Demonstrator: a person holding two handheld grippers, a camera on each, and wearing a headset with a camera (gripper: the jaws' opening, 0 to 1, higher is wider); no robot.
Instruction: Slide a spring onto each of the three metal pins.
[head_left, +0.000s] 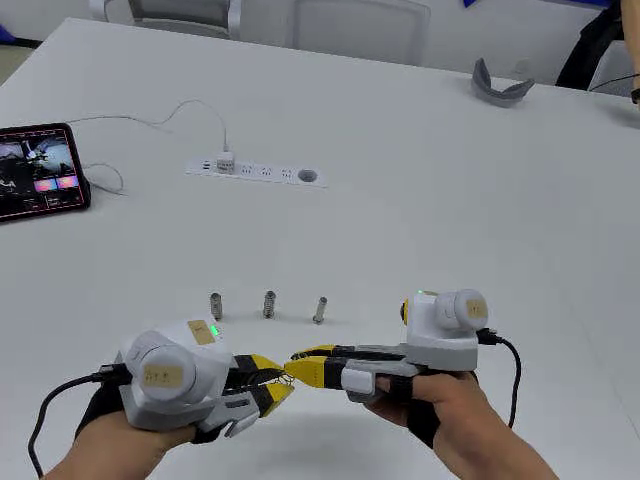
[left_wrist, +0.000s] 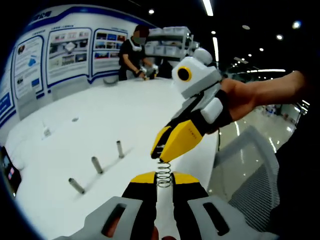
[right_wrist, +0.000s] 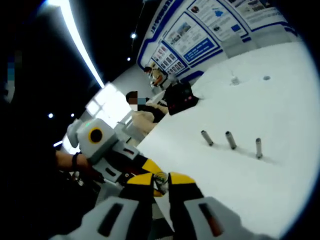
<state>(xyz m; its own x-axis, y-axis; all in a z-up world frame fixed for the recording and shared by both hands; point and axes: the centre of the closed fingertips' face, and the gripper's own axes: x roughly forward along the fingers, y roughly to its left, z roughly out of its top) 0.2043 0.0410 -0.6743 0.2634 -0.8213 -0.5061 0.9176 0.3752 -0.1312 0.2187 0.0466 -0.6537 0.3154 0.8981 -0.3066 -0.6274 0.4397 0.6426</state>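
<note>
Three short metal pins stand in a row on the white table: left pin (head_left: 216, 306), middle pin (head_left: 269, 304), right pin (head_left: 320, 310). The middle one looks ribbed, as if a spring sits on it. In front of the pins, above the table's near edge, my left gripper (head_left: 278, 384) and right gripper (head_left: 296, 364) meet tip to tip. A small steel spring (left_wrist: 164, 175) rises from between the jaws of my left gripper (left_wrist: 164, 180). The other gripper's yellow fingers (left_wrist: 177, 140) pinch its upper end. The spring's end (right_wrist: 161, 180) sits between the jaws of my right gripper (right_wrist: 161, 177).
A white power strip (head_left: 255, 171) with a plugged charger and cable lies behind the pins. A tablet (head_left: 38, 170) rests at the left edge, and a grey curved band (head_left: 500, 90) lies at the far right. Chairs stand beyond the table.
</note>
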